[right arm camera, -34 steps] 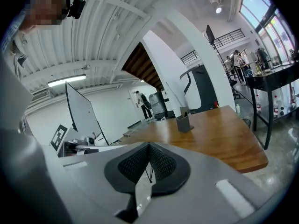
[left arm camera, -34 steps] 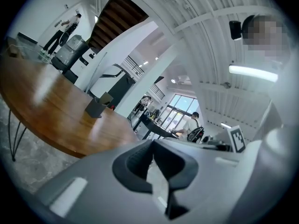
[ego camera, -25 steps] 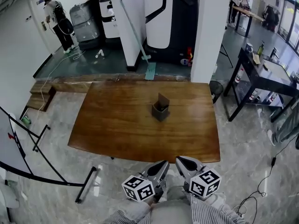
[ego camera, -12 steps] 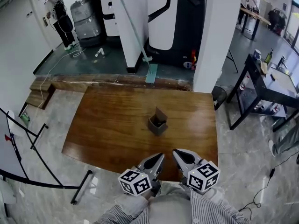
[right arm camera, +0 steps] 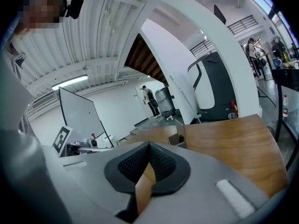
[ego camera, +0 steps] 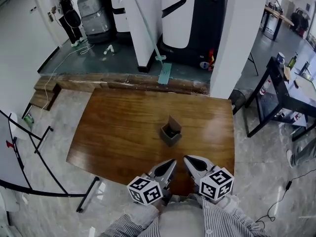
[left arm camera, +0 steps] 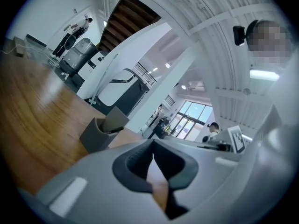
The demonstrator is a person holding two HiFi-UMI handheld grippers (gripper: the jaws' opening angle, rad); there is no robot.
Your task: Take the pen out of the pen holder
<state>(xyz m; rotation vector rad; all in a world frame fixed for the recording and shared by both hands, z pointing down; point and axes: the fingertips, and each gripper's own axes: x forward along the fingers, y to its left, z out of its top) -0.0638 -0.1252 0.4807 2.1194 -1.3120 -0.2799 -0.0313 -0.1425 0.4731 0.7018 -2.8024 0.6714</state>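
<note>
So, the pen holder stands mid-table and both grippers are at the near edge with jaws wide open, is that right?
Not quite: the jaws are shut, not wide open; each gripper view shows them pressed together, empty. The pen holder does stand in the middle of the table, with the left gripper and right gripper at its near edge.

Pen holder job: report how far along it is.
Done: nothing yet. The grey square pen holder stands on the brown wooden table with a dark pen showing inside it. In hand: the left tool and right tool are both shut and empty at the table's near edge, short of the holder. Left to do: reach the holder, grip the pen and lift it out.
</note>
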